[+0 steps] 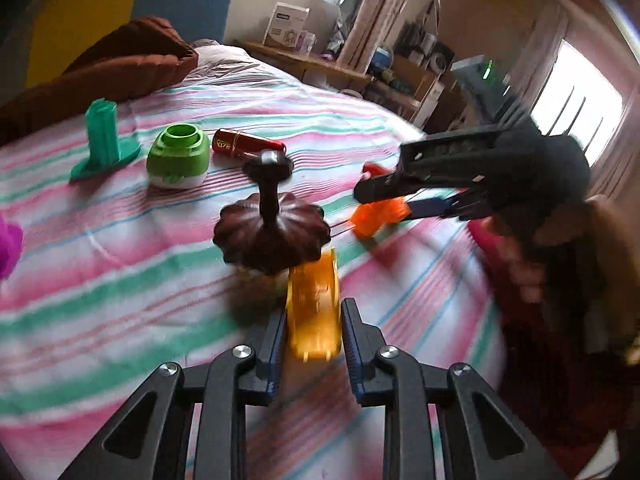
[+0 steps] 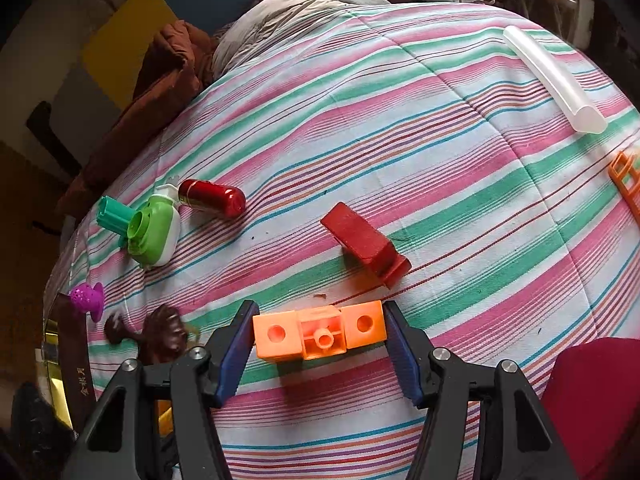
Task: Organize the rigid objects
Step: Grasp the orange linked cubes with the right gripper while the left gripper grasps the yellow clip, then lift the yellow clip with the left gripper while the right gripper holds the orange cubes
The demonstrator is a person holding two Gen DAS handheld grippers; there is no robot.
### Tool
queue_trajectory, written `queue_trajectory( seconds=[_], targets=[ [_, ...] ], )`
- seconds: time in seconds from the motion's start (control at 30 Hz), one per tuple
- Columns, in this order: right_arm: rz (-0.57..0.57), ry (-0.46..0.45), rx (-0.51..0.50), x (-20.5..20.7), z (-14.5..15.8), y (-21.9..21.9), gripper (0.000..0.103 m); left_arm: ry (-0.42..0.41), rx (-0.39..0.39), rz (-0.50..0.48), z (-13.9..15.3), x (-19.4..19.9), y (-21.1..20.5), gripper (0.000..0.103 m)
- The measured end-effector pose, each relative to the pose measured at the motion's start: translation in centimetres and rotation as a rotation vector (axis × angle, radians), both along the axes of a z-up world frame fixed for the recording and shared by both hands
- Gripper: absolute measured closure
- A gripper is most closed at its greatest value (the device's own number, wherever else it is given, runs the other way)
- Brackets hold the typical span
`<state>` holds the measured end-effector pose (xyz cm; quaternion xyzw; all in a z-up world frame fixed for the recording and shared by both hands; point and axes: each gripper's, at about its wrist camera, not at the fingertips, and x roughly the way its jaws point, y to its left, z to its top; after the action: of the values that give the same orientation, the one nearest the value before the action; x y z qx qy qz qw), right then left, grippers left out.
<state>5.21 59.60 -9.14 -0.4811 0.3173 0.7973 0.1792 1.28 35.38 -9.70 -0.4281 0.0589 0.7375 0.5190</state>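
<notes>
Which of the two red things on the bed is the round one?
The glossy red capsule-shaped case beside the green-and-white bottle; the other, the red block, has flat faces.

purple piece (image 1: 9, 246): cut by left edge | orange frame (image 2: 626, 184): cut by right edge

We are seeing broad bare stripes of the bedspread (image 2: 440, 128) lying open across the middle and far side. On the left, a teal post (image 1: 102, 136), a green cap (image 1: 179, 156) and a red cylinder (image 1: 248, 145) are crowding together, leaving little room between them. A dark brown stand (image 1: 272, 224) is rising just ahead of the left gripper (image 1: 314, 332), blocking the straight way forward. A red block (image 2: 366, 244) is sitting close beyond the orange block (image 2: 320, 334). A clear tube (image 2: 554, 80) is bounding the far right.
</notes>
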Motion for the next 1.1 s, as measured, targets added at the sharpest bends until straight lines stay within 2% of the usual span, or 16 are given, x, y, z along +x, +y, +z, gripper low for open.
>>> queue_trajectory(
  seconds=[0.13,0.2,0.3,0.37,0.53,0.7,0.8,0.87,1.1],
  targets=[
    [0.008,-0.006,0.013,0.0,0.1,0.0,0.04,-0.122,0.127,0.077,1.2,-1.9,-2.5,0.078],
    [0.009,-0.006,0.015,0.1,0.2,0.0,0.04,-0.108,0.155,0.098,2.1,-2.3,-3.0,0.078],
    [0.009,-0.006,0.016,0.1,0.2,0.1,0.04,-0.03,0.081,0.052,2.4,-1.3,-2.5,0.078],
    [0.008,-0.006,0.014,0.2,0.2,0.1,0.04,-0.038,0.076,0.035,2.0,-0.7,-2.6,0.078],
    [0.008,-0.006,0.014,0.4,0.2,0.1,0.04,-0.081,0.121,0.045,2.2,-0.2,-3.7,0.078],
    [0.008,-0.006,0.012,0.4,0.2,0.0,0.04,-0.036,0.071,0.09,3.1,-0.7,-5.1,0.078],
    [0.01,-0.007,0.015,0.5,0.3,-0.1,0.04,-0.016,0.0,0.134,3.1,-1.2,-6.4,0.078],
    [0.012,-0.01,0.02,0.5,0.3,-0.1,0.04,-0.024,-0.049,0.147,2.6,-1.7,-6.8,0.078],
    [0.016,-0.009,0.02,0.9,0.3,-0.3,0.04,-0.065,-0.094,0.18,0.5,-3.1,-4.9,0.072]
  ],
)
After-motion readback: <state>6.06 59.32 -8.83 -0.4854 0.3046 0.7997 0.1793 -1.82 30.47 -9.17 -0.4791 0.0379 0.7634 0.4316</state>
